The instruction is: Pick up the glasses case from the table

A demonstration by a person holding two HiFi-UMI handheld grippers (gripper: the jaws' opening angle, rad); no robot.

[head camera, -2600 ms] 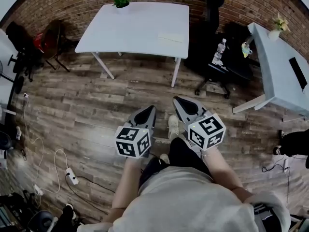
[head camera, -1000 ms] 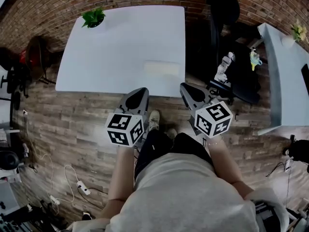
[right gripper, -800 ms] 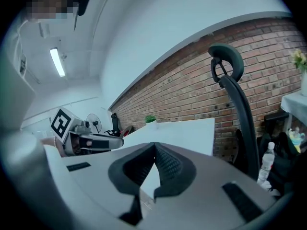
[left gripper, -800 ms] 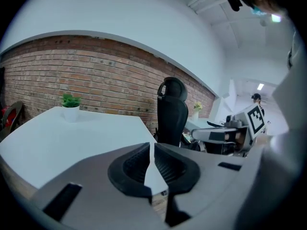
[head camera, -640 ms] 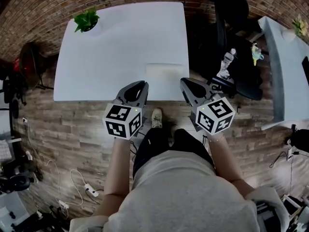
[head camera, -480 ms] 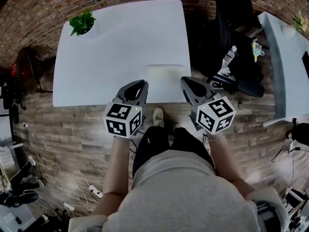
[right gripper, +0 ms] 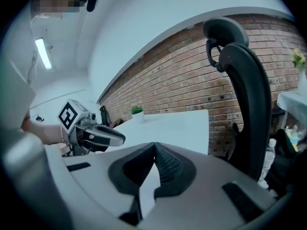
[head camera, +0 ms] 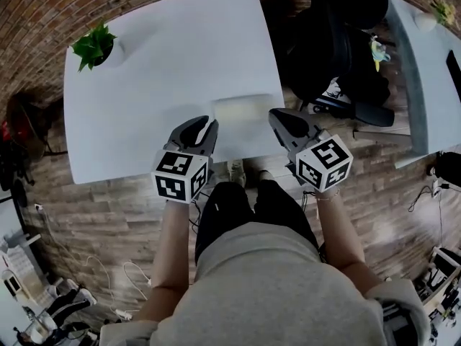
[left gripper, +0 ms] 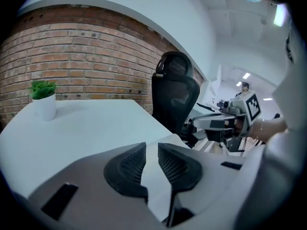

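The pale glasses case [head camera: 241, 109] lies near the front edge of the white table [head camera: 166, 63], just ahead of both claws, so the left gripper [head camera: 207, 125], whose empty jaws have just been opening slightly, probably prepares to take it, while the jaws of the right gripper [head camera: 275, 115] are pressed together on nothing.

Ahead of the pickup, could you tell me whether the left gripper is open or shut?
Open. On the left gripper a narrow gap shows between the jaws, which have just been opening; nothing is held.
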